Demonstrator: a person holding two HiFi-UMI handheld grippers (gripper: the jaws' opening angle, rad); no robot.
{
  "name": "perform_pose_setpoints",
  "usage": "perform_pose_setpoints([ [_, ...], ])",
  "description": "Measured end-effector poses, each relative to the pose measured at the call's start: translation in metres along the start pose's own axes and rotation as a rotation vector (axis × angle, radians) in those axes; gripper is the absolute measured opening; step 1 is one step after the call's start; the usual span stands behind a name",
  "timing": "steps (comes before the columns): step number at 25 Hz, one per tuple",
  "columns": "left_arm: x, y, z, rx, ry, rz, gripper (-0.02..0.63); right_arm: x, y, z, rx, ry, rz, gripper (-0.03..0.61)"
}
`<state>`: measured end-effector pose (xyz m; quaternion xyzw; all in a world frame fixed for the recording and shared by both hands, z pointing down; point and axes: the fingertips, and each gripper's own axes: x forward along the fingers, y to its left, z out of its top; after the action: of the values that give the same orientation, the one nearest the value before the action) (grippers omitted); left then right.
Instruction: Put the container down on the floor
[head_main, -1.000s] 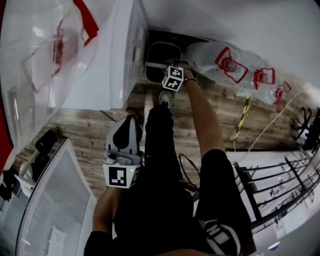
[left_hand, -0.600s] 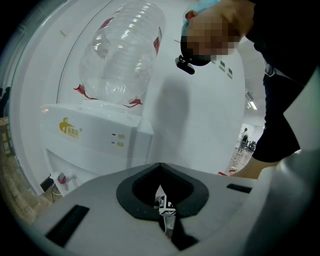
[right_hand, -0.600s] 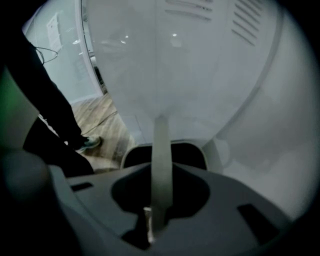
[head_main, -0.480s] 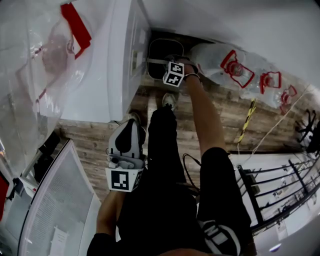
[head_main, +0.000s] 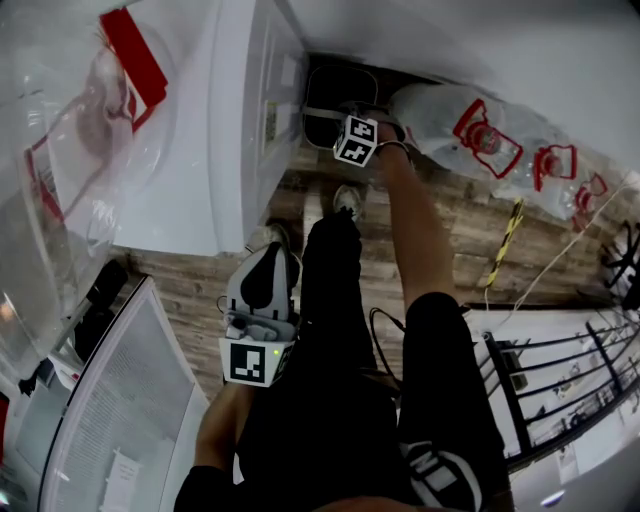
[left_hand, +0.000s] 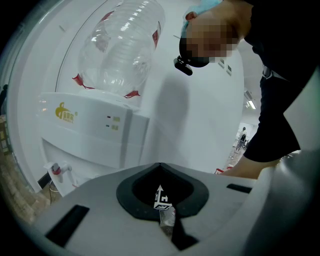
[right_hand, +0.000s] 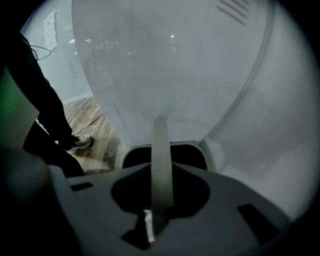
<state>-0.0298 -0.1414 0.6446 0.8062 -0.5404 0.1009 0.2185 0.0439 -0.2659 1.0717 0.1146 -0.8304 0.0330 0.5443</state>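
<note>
The white water dispenser (head_main: 225, 120) stands just left of the dark container (head_main: 335, 88). Clear water bottles (head_main: 470, 130) lie just right of it on the wooden floor (head_main: 470, 235), boxing in the corner by the wall. The right tongs (head_main: 345, 120) are clenched on the container's grey handle (right_hand: 161, 165). The left tongs (head_main: 268, 255) are clenched empty beside the person's leg. Compared with a second ago, the right tongs and container sit deeper in that corner. Floor contact cannot be determined.

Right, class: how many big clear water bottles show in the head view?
4 bottles: one atop the dispenser, three along the right-hand wall; more may be hidden.
</note>
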Motion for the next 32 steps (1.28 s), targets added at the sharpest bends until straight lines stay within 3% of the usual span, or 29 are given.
perform_pose_setpoints([
  [8, 0.0, 0.005, 0.004, 0.001, -0.027, 0.008, 0.029, 0.009, -0.003, -0.004, -0.064, 0.061, -0.006, 0.077],
  [20, -0.001, 0.015, -0.005, -0.013, -0.041, 0.034, 0.029, 0.02, -0.011, -0.008, -0.052, 0.094, -0.023, 0.08],
  [27, 0.001, 0.012, 0.001, -0.015, -0.029, 0.03, 0.029, 0.017, -0.022, -0.008, 0.056, 0.101, -0.05, 0.137],
  [32, 0.001, 0.012, 0.0, -0.018, -0.018, 0.036, 0.029, 0.013, -0.036, -0.006, 0.079, 0.112, -0.079, 0.151],
])
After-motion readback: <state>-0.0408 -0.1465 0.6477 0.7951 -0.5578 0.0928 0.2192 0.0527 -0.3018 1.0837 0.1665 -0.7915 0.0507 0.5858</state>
